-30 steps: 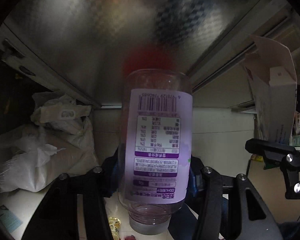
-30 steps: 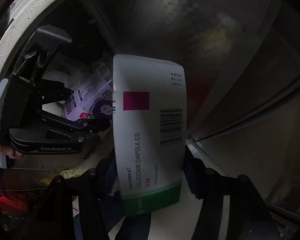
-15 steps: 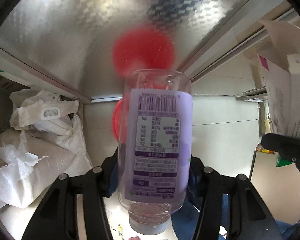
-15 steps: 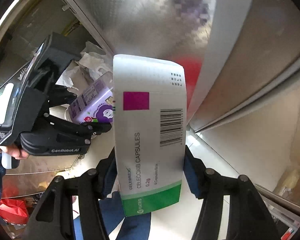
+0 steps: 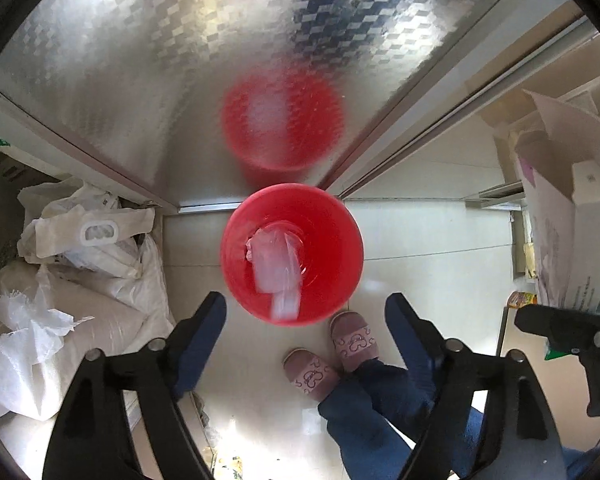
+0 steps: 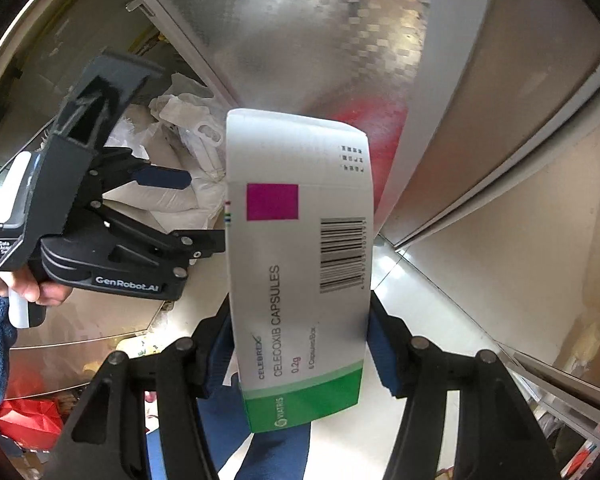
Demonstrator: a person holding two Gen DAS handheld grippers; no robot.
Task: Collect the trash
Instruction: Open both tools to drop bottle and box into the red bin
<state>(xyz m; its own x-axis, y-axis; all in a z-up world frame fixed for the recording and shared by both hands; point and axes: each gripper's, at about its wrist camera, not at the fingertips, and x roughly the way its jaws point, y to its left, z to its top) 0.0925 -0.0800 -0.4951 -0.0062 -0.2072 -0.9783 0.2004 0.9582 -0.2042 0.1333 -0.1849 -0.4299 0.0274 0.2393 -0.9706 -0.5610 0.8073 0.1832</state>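
Observation:
My left gripper (image 5: 305, 304) points down over a red bin (image 5: 332, 240) on the floor. Its jaws are opening and nothing is between them. A clear bottle with a pale label (image 5: 276, 264) shows blurred inside the bin. My right gripper (image 6: 300, 320) is shut on a white capsule box (image 6: 296, 240) with a magenta square and a green end. That box (image 5: 572, 232) is open-topped at the right edge of the left wrist view. The left gripper (image 6: 188, 208) appears left of the box in the right wrist view, held by a hand.
A patterned metal cabinet door (image 5: 180, 60) stands behind the bin and reflects it in red. White sacks (image 5: 80, 280) are piled on the floor to the left. A person's slippered feet (image 5: 352, 340) stand just in front of the bin.
The left jaws have spread apart and the bottle they held has dropped into the red bin. The right gripper still holds the box.

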